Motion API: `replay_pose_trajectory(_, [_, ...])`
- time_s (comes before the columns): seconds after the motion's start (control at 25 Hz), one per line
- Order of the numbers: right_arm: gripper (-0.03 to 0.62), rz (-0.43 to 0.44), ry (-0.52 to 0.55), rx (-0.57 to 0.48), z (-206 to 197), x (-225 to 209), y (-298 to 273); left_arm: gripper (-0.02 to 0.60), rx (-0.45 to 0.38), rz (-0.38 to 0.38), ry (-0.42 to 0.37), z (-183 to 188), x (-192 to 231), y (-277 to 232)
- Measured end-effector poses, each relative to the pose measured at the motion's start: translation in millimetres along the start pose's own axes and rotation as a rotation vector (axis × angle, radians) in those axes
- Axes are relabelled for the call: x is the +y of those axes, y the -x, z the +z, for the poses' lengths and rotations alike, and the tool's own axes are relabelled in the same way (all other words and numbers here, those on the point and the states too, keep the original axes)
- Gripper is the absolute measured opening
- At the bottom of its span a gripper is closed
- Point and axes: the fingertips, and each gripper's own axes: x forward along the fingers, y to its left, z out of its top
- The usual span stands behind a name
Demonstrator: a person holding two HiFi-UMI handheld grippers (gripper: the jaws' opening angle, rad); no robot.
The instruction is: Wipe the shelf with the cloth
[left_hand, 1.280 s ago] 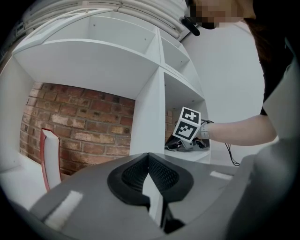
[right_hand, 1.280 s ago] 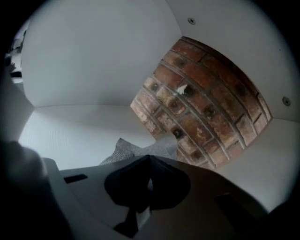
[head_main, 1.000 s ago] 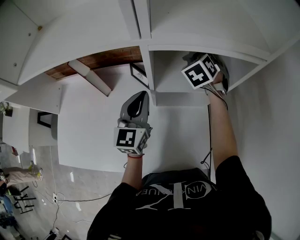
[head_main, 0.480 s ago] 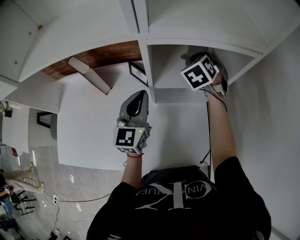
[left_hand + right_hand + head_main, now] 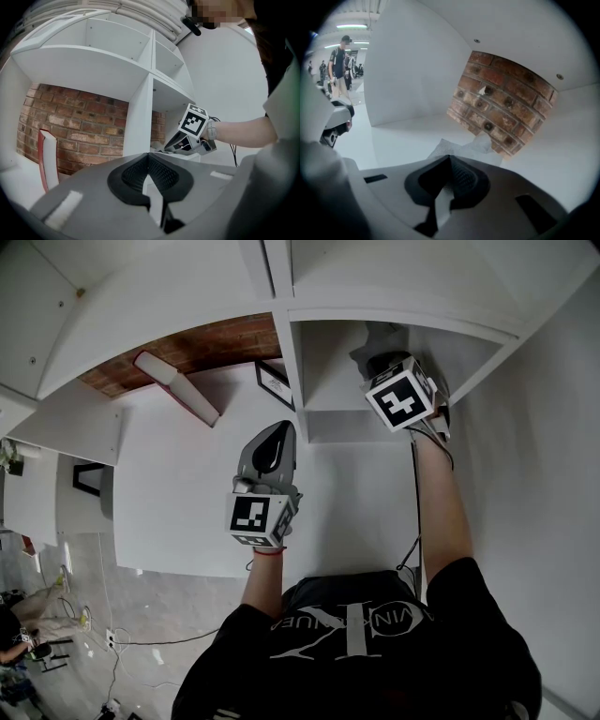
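Observation:
The white shelf unit [image 5: 328, 418] has open compartments with a brick wall [image 5: 501, 108] behind. My right gripper [image 5: 380, 364] reaches into the right compartment, shut on a white cloth [image 5: 464, 146] that bunches past its tips against the compartment's floor [image 5: 403, 136]. The left gripper view shows that gripper [image 5: 168, 146] from the side at the compartment's mouth. My left gripper [image 5: 277, 429] is held in front of the shelf's central divider [image 5: 138, 122], shut, with nothing in it and touching nothing.
A red-and-white slab [image 5: 178, 388] leans in the left compartment. A dark-framed object [image 5: 275, 385] stands by the divider. A cable [image 5: 413, 512] runs along the right arm. A white wall [image 5: 544, 484] closes the right side. People [image 5: 340, 61] stand far off.
The right gripper has shifted slightly back toward the person inside the compartment, still holding the cloth. The left gripper has stayed in place.

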Motion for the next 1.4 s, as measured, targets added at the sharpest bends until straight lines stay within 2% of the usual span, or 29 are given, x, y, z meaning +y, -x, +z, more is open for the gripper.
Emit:
replay_pose_trajectory(0.2, [0.011, 0.11, -0.002, -0.055, 12, 34, 5, 0.009, 0.007, 0.01, 0.002, 0, 2, 1])
replay_pose_trajectory(0.48, [0.011, 0.23, 0.11, -0.113, 44, 94, 13, 0.009, 0.002, 0.017, 0.001, 2, 4, 5])
replay_pose_trajectory(0.6, [0.011, 0.254, 0.15, -0.142, 52, 111, 18, 0.009, 0.002, 0.029, 0.001, 2, 7, 9])
replay_pose_trajectory(0.68, [0.012, 0.222, 0.164, -0.198, 59, 111, 24, 0.009, 0.001, 0.033, 0.0, 2, 9, 11])
replay_pose_trajectory(0.76, [0.012, 0.133, 0.128, -0.254, 64, 94, 31, 0.009, -0.002, 0.037, 0.0, 2, 11, 14])
replay_pose_trajectory(0.84, [0.012, 0.062, 0.04, -0.271, 59, 69, 31, 0.009, -0.007, 0.043, 0.001, 3, 14, 15])
replay_pose_trajectory(0.92, [0.051, 0.071, -0.073, -0.259, 48, 54, 26, 0.009, -0.006, 0.051, 0.004, 3, 16, 18])
replay_pose_trajectory(0.96, [0.121, 0.096, -0.123, -0.247, 43, 52, 23, 0.009, -0.003, 0.053, 0.006, 2, 16, 19])
replay_pose_trajectory(1.0, [0.163, 0.123, -0.161, -0.232, 38, 51, 20, 0.009, 0.001, 0.053, 0.008, 1, 16, 19])
replay_pose_trajectory(1.08, [0.187, 0.155, -0.185, -0.195, 32, 53, 15, 0.009, 0.006, 0.052, 0.011, -1, 16, 19])
replay_pose_trajectory(1.2, [0.169, 0.172, -0.136, -0.143, 32, 61, 12, 0.009, -0.007, 0.053, 0.012, 2, 16, 18])
replay_pose_trajectory(1.4, [0.034, 0.182, 0.0, -0.135, 36, 80, 13, 0.009, -0.01, 0.052, 0.011, 3, 15, 16])
